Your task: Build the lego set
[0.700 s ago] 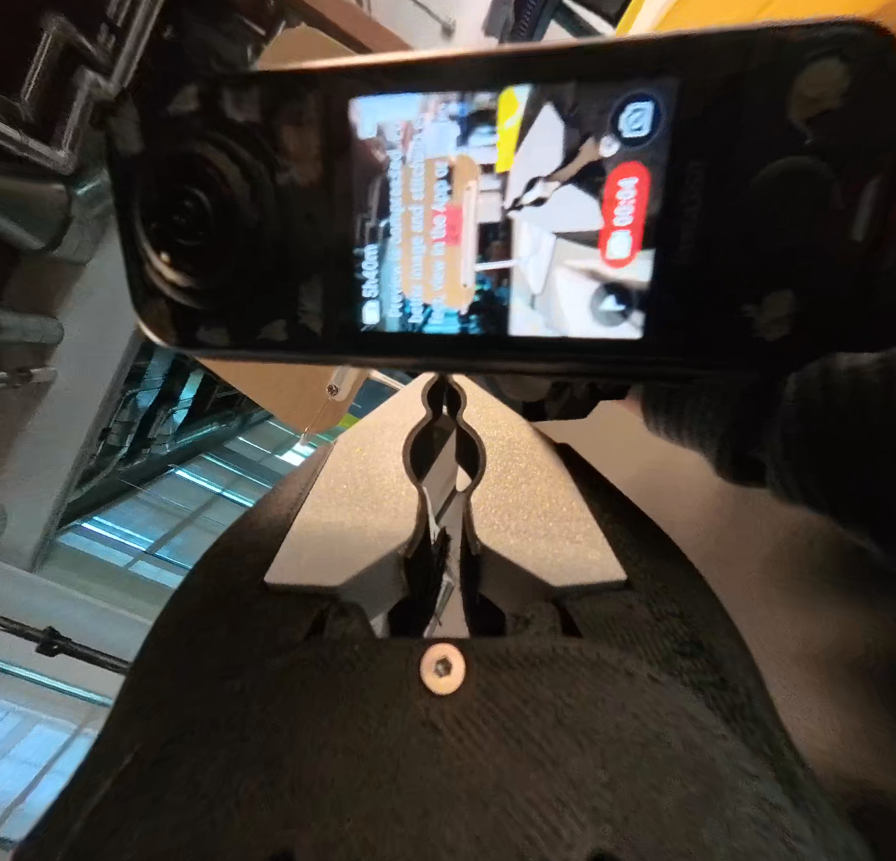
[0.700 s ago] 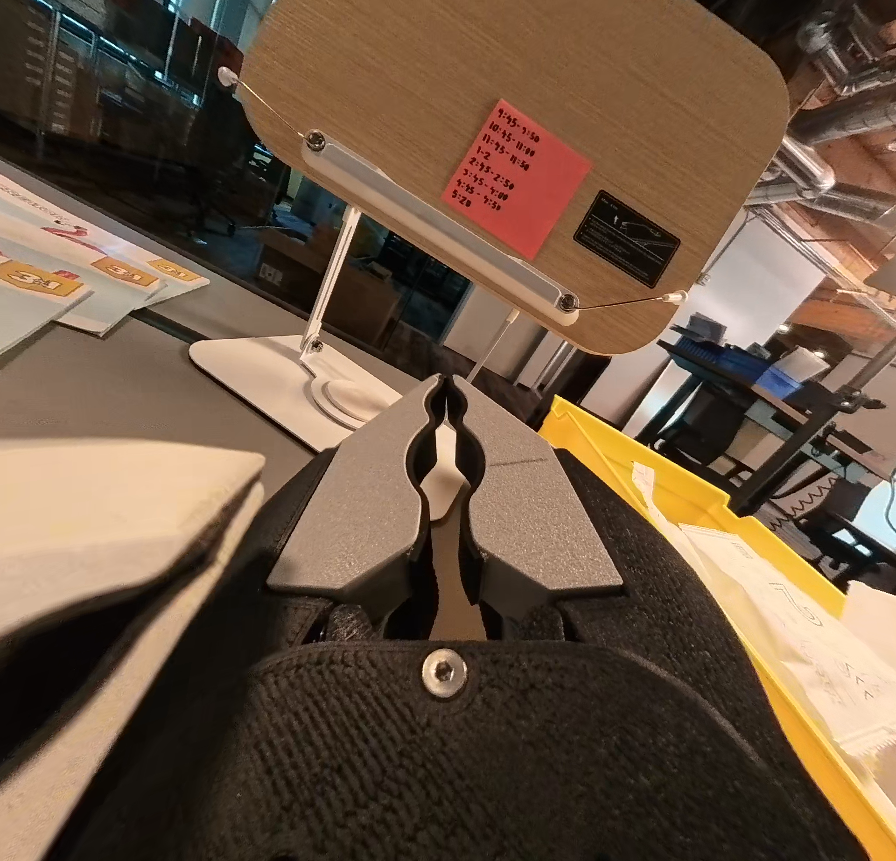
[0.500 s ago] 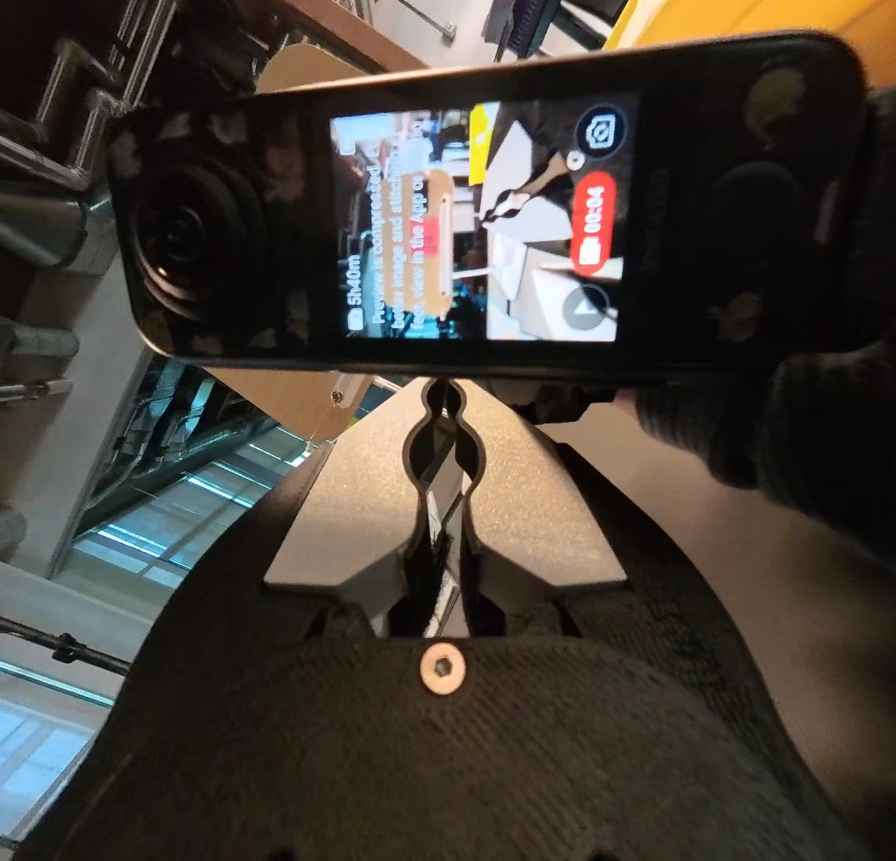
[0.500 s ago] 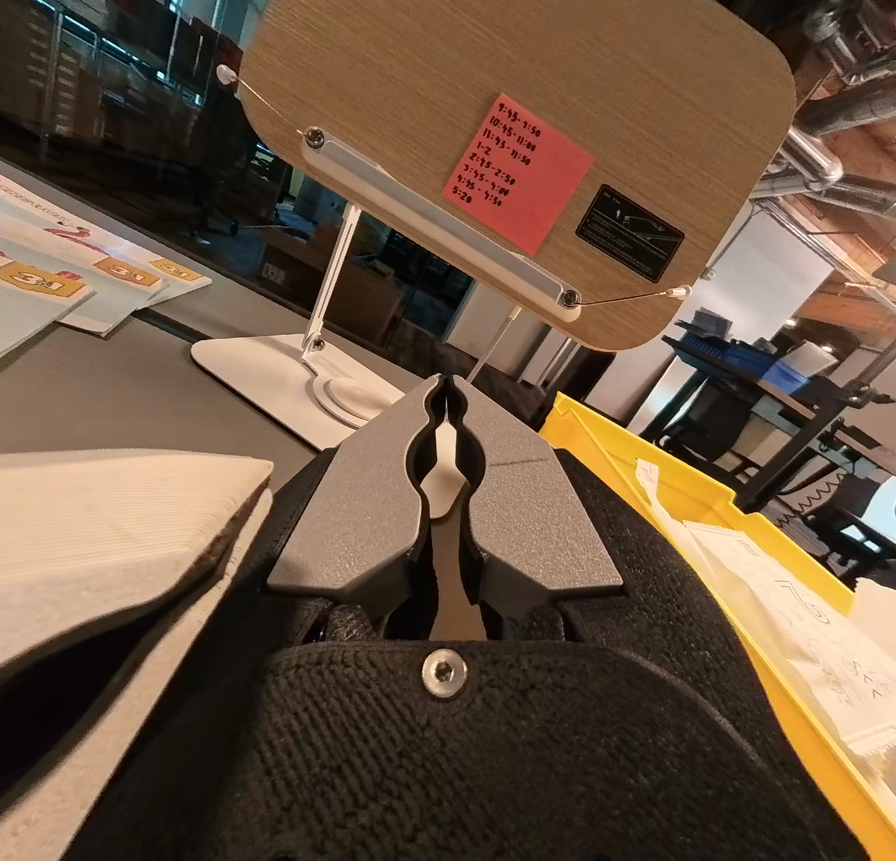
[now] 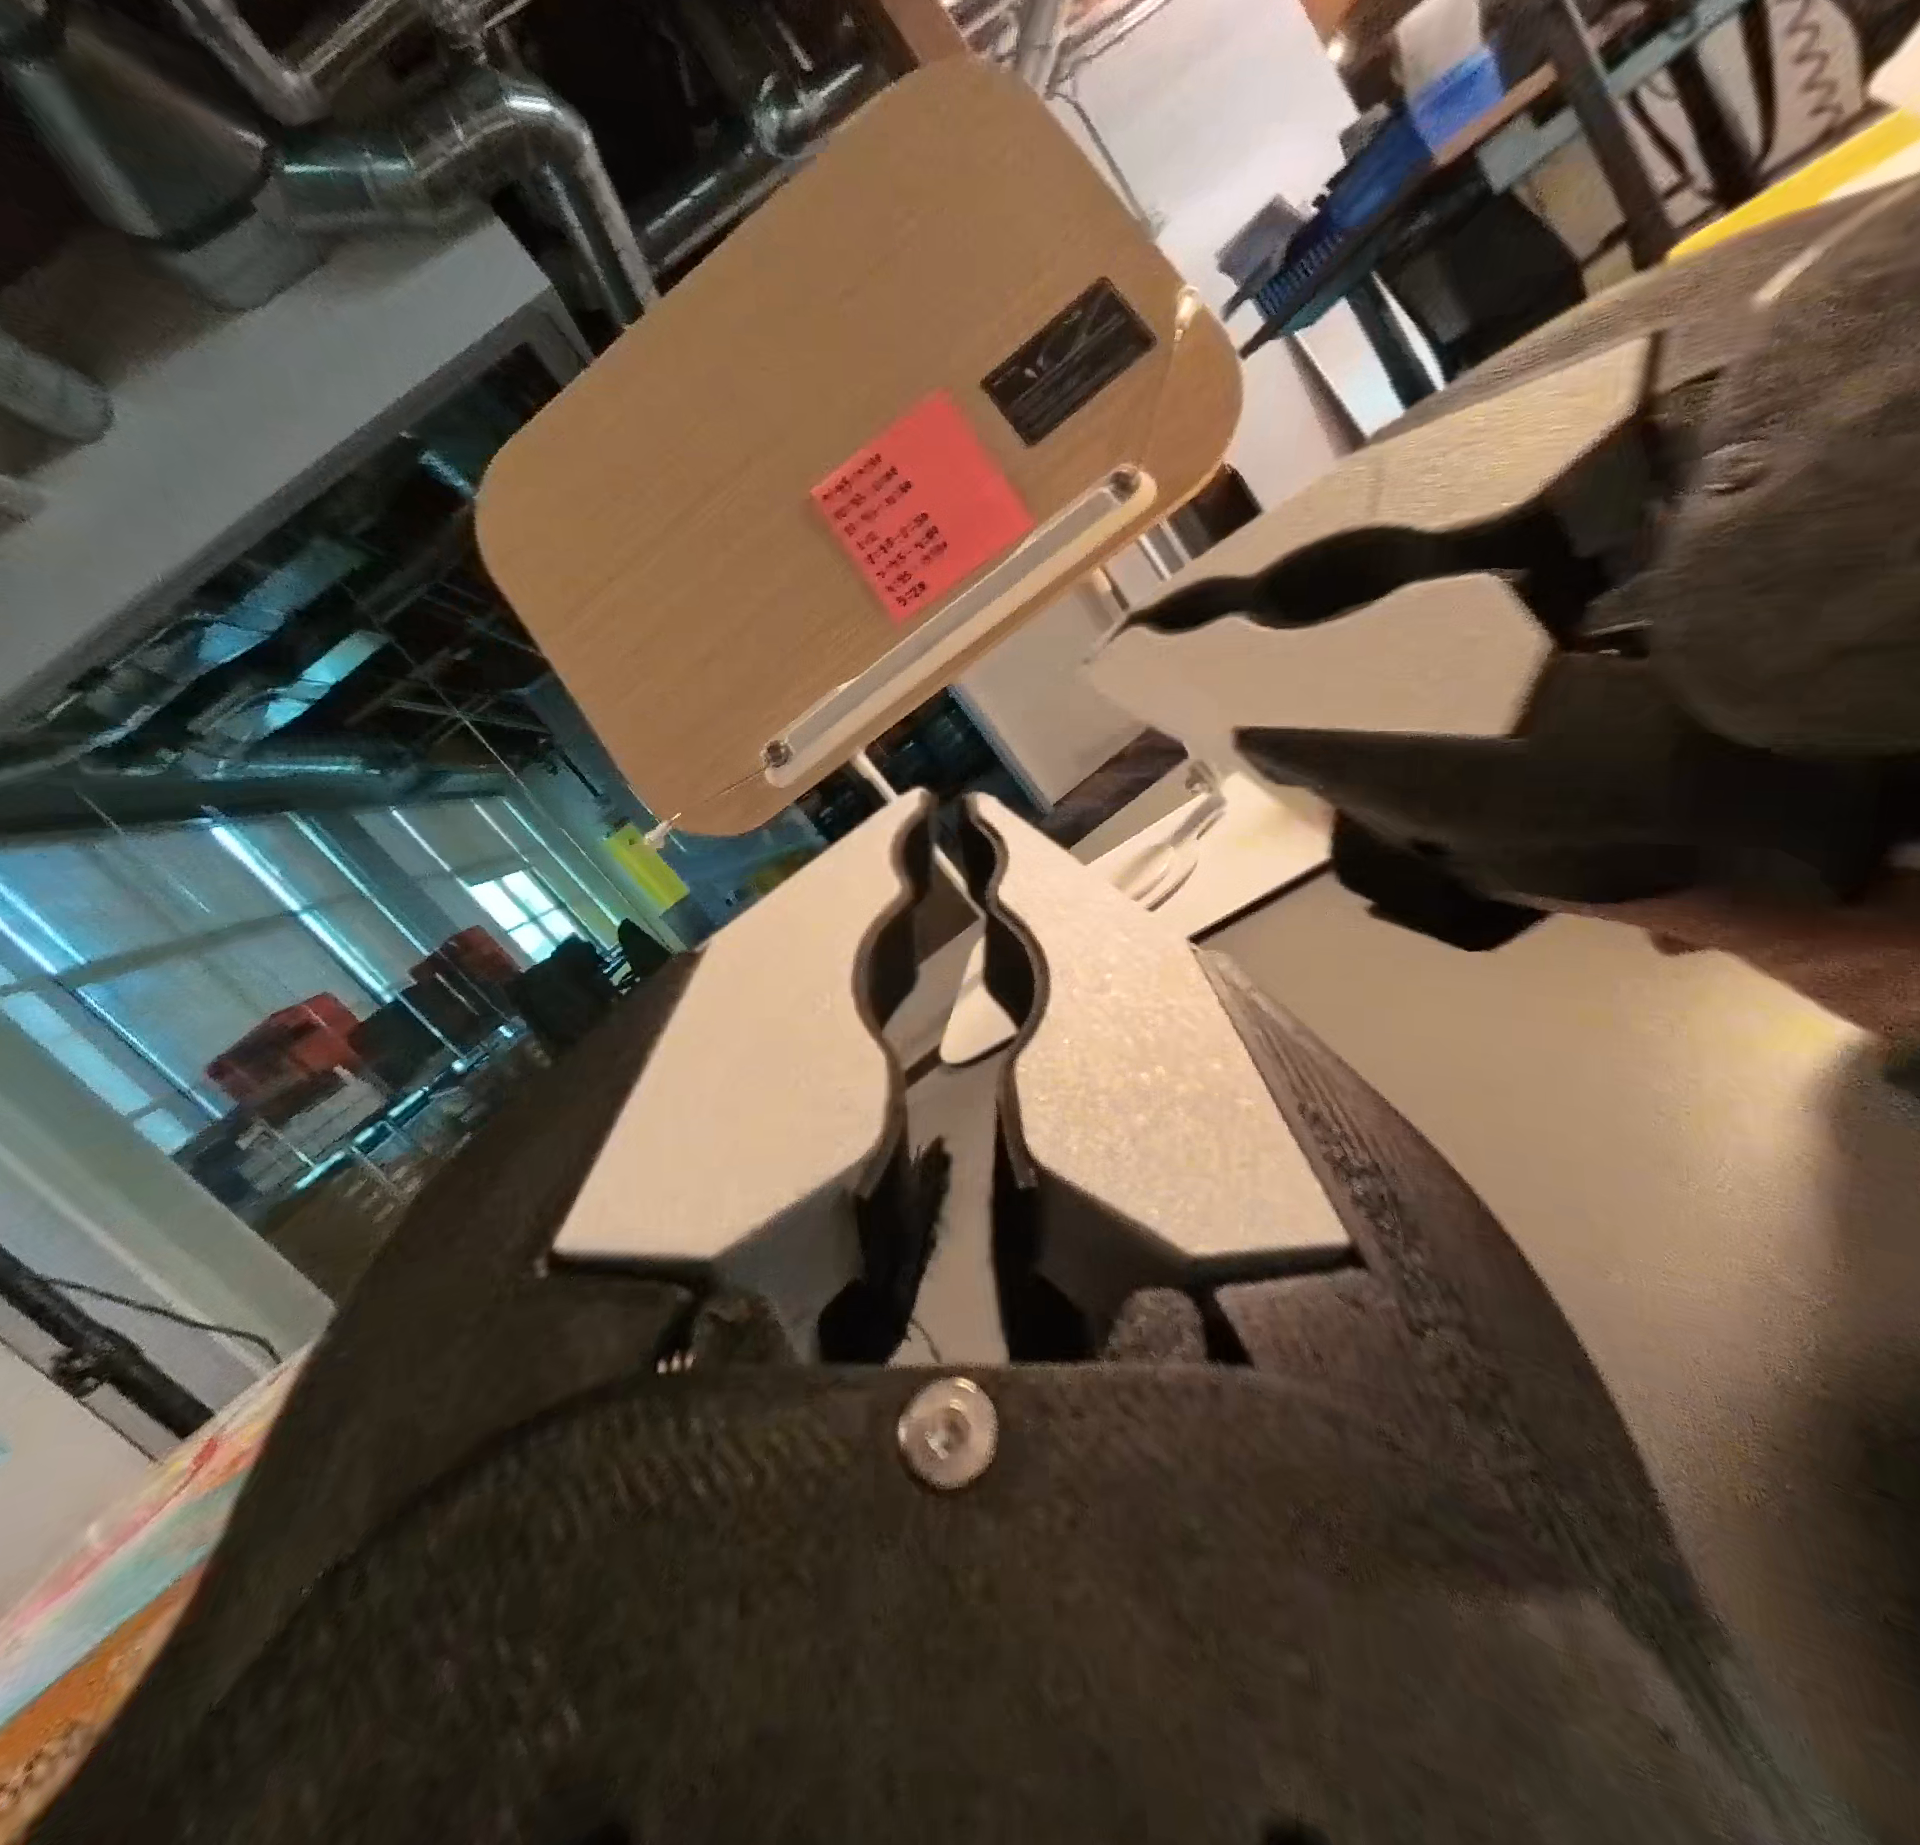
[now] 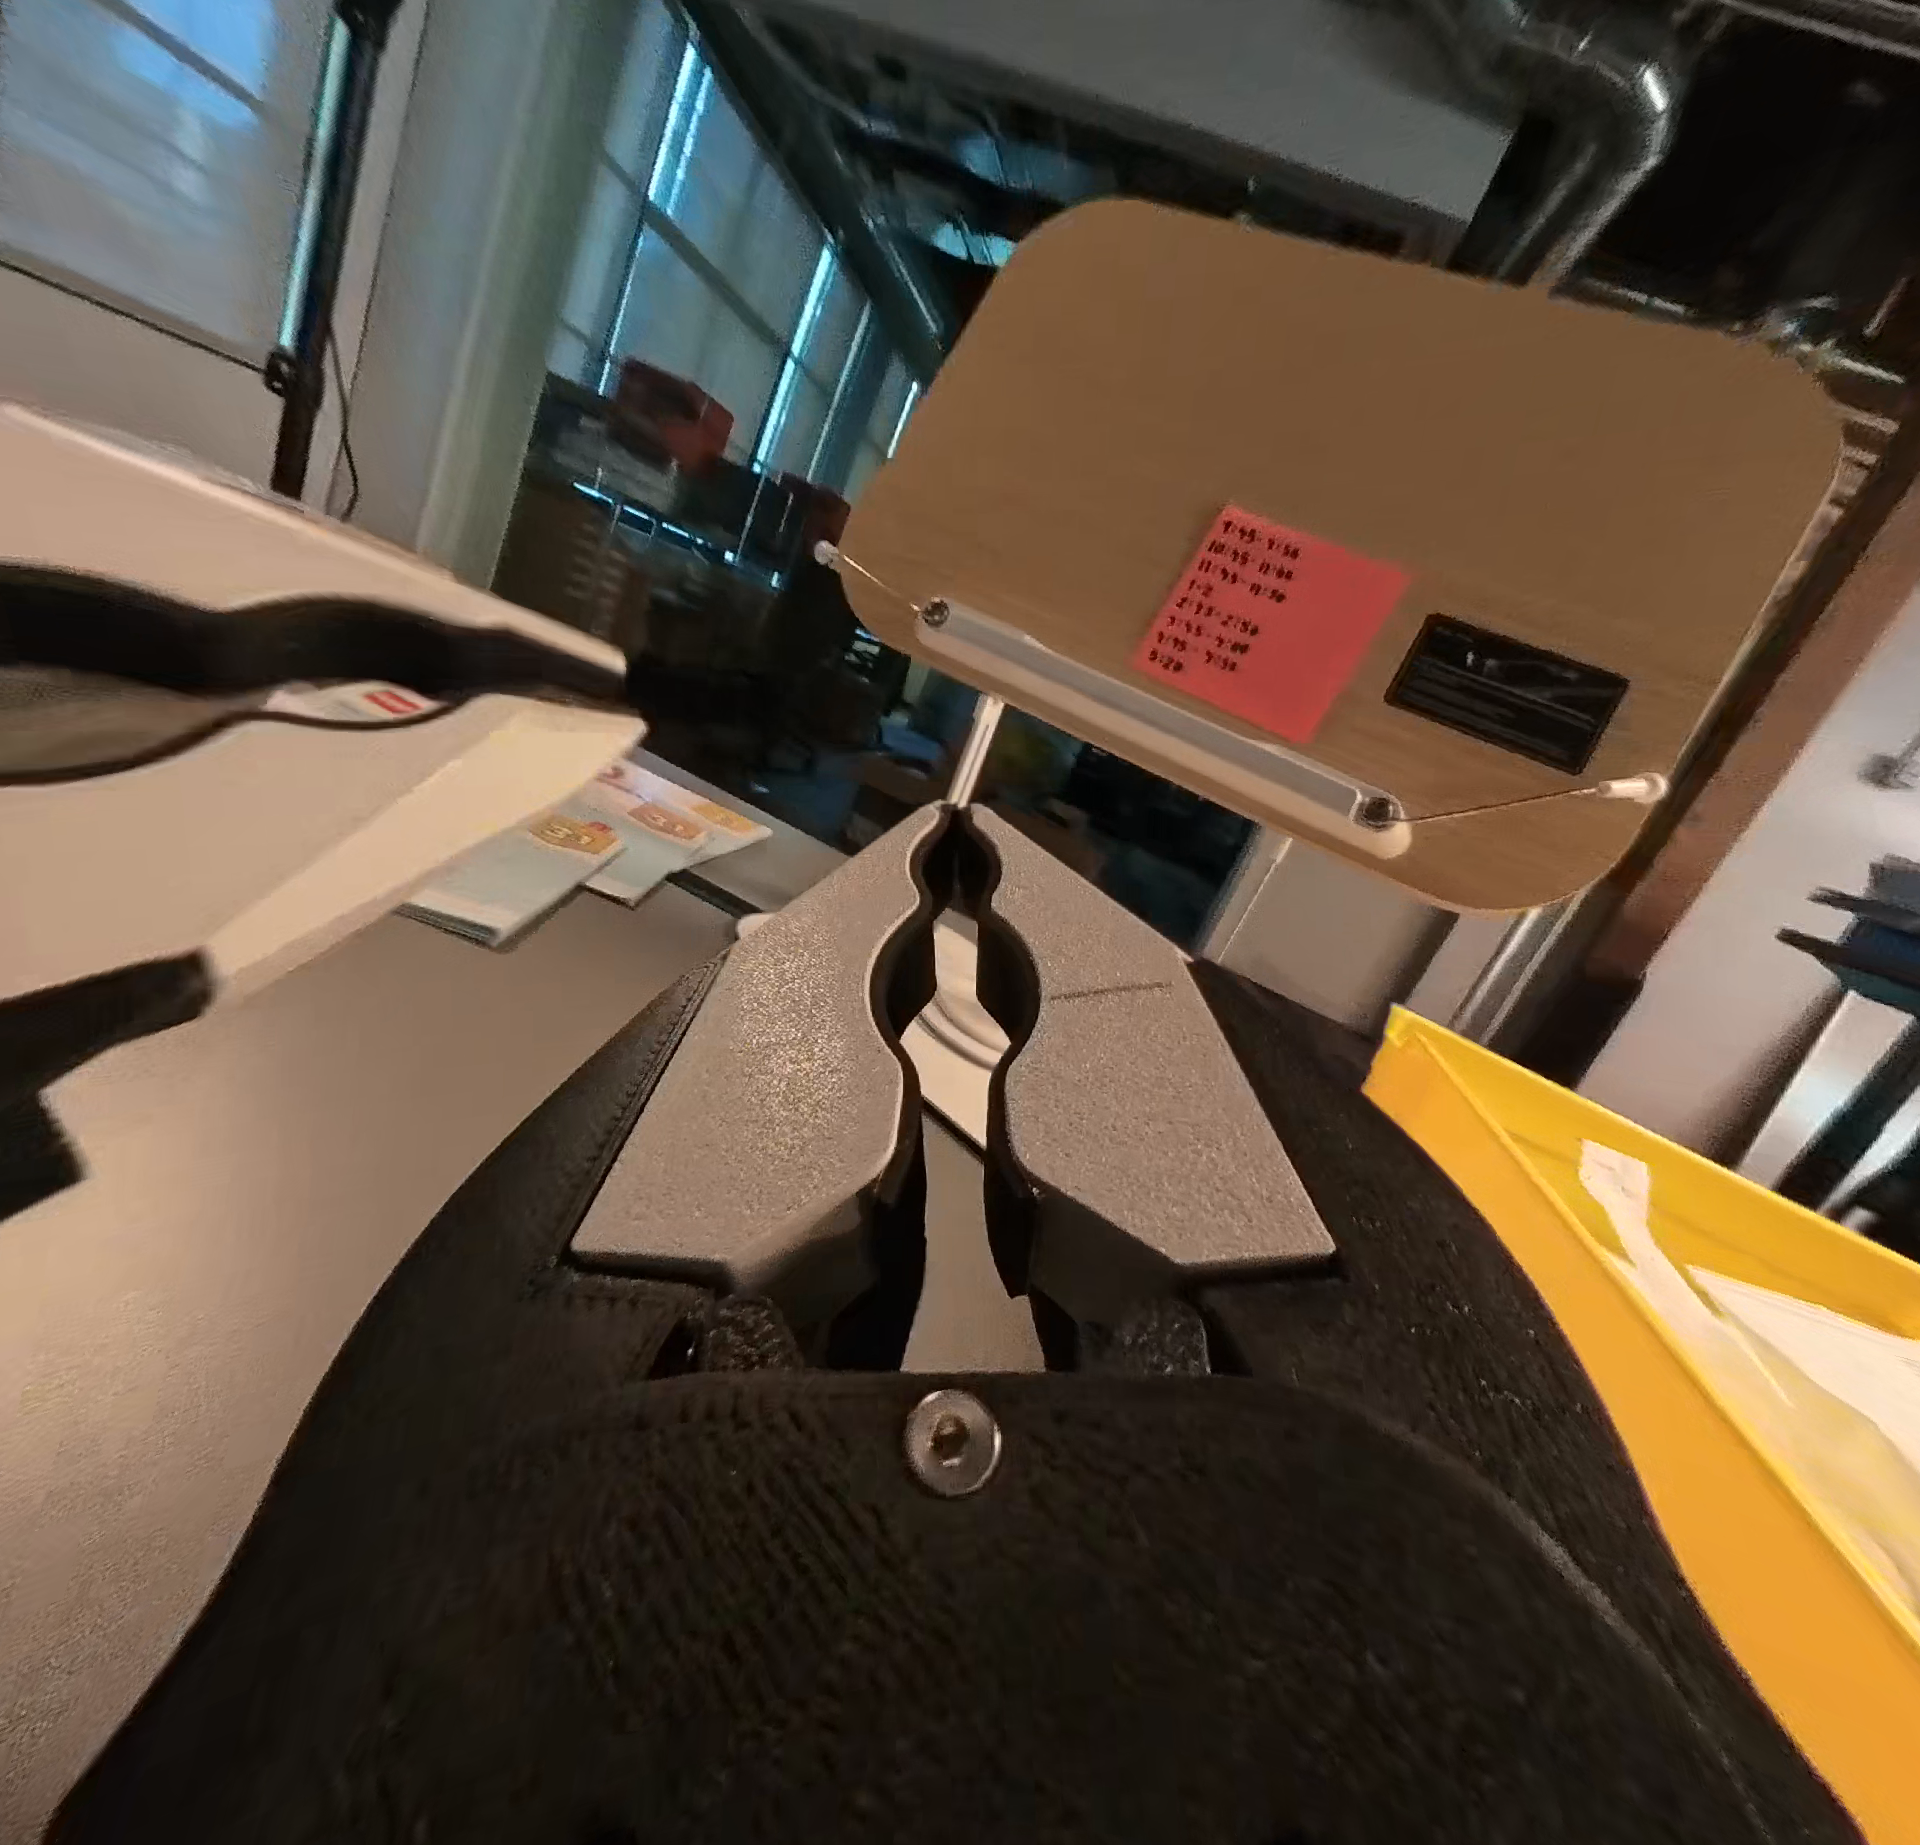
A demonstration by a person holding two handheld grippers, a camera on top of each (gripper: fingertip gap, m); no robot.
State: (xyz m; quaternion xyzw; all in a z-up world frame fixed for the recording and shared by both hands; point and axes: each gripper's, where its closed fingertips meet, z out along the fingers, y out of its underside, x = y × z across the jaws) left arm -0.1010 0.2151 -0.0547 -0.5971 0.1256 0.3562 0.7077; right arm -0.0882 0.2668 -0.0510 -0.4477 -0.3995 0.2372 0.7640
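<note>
Left gripper [image 5: 948, 808]: grey fingers with wavy inner edges on a black textured body; the tips stand a narrow slit apart, nothing between them, so it holds nothing. It hovers low over the grey tabletop [image 5: 1558, 1120], tilted, pointing at the stand.
Right gripper [image 6: 954, 810]: same build; its tips meet at the front with only the scalloped hollows open behind, and nothing is gripped. It points at the thin white post [image 6: 977, 746] of the stand. It also shows at the right of the left wrist view, just beside the left gripper.
Nearest thing: a tan wood-grain board with rounded corners [image 6: 1299, 424], raised on the thin post above a flat white base plate [image 6: 961, 1052], standing ahead of both grippers and touched by neither.
On the board: a pale ledge strip [image 6: 1153, 720], thin wire page clips at its ends, a red sticky note [image 6: 1273, 616] and a small black label [image 6: 1507, 689].
Handling, as a judgement: the board looks stiff and light but top-heavy on that slim post; the smooth face would slip, so an edge of the board or the post offers the surer hold. The wire clips look easily bent.
Right side: a yellow plastic bin [image 6: 1558, 1224] holding white plastic packets [image 6: 1766, 1380], likely soft and slick.
Left side: flat printed cards [image 6: 582, 860] lying on the tabletop.
</note>
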